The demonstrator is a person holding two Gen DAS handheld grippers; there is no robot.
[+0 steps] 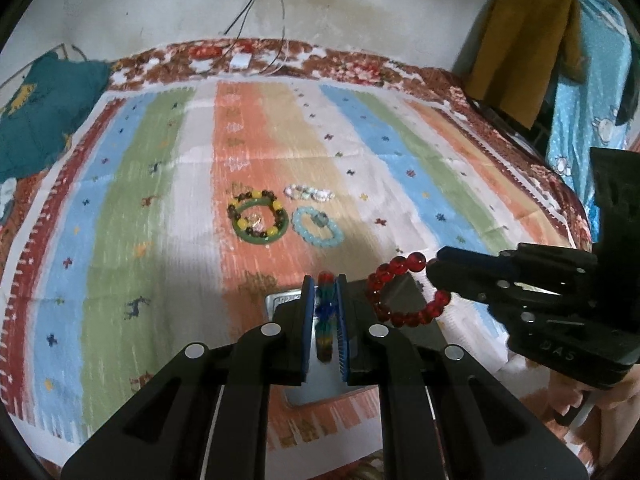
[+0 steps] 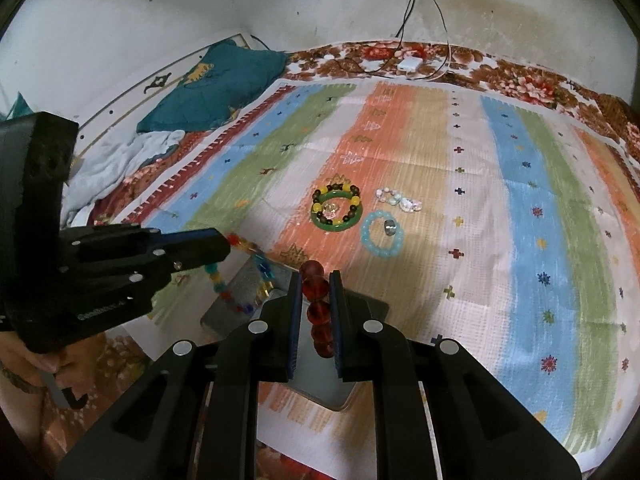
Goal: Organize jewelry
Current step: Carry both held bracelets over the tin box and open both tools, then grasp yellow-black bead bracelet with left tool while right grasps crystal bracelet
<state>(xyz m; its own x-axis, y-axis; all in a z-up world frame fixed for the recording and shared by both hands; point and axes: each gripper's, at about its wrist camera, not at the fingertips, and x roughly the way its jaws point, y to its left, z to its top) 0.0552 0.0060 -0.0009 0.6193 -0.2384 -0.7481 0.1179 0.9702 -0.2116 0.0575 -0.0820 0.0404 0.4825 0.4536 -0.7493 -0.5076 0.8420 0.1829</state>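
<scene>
Closest up you've got the left gripper (image 1: 325, 312) with a multicoloured glass-bead bracelet (image 1: 325, 316) hanging edge-on between its blue pads, and beside it the right gripper (image 2: 316, 312) doing the same with a chunky red translucent bead bracelet (image 2: 318, 308). Both sets of jaws stand narrow with beads between the pads. Whether they're properly pinching or have gone slack I honestly can't tell.

Right underneath both sits a shallow grey metal tray (image 2: 340, 394) on the striped woven cloth (image 1: 140, 208). My guess is the bracelets are dangling over it because that's where they're meant to land, so a drop-off looks like the step in hand.

Farther out on the cloth the rest waits: a green jade-look bangle (image 1: 259, 222) with a brown-and-yellow bead bracelet (image 1: 256, 198) lying on it, a pale blue bead bracelet (image 1: 318, 232) just beside, and a white pearly bracelet (image 1: 309, 193) bunched behind. Grouped tight, probably for easy reach.
</scene>
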